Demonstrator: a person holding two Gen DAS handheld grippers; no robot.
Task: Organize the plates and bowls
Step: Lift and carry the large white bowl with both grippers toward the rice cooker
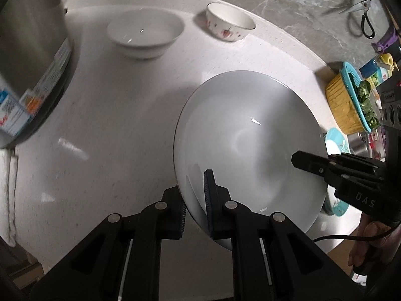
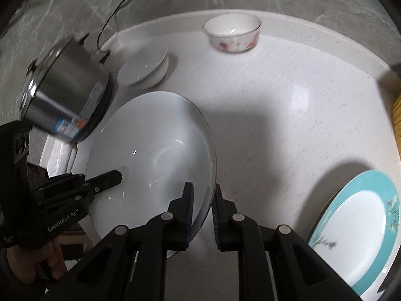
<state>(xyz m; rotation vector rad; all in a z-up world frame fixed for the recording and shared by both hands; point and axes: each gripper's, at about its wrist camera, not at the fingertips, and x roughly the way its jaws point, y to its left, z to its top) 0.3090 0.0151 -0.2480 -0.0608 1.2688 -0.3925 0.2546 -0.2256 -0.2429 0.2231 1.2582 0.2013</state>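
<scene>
While both grippers carry the plate [image 1: 248, 135] off the counter [image 1: 112, 115], the left gripper [image 1: 195, 200] has its jaws clamped on the rim nearest its camera and the right gripper [image 2: 203, 208] pinches the opposite rim, so the plate spans between them, tilted. The white bowl [image 1: 145, 33] and floral bowl [image 1: 229, 22] sit beyond the plate, toward the back wall; the teal plate [image 2: 363, 228] lies just off the plate's right-gripper side. My guess is the teal plate is where it stacks, nearer the right hand.
</scene>
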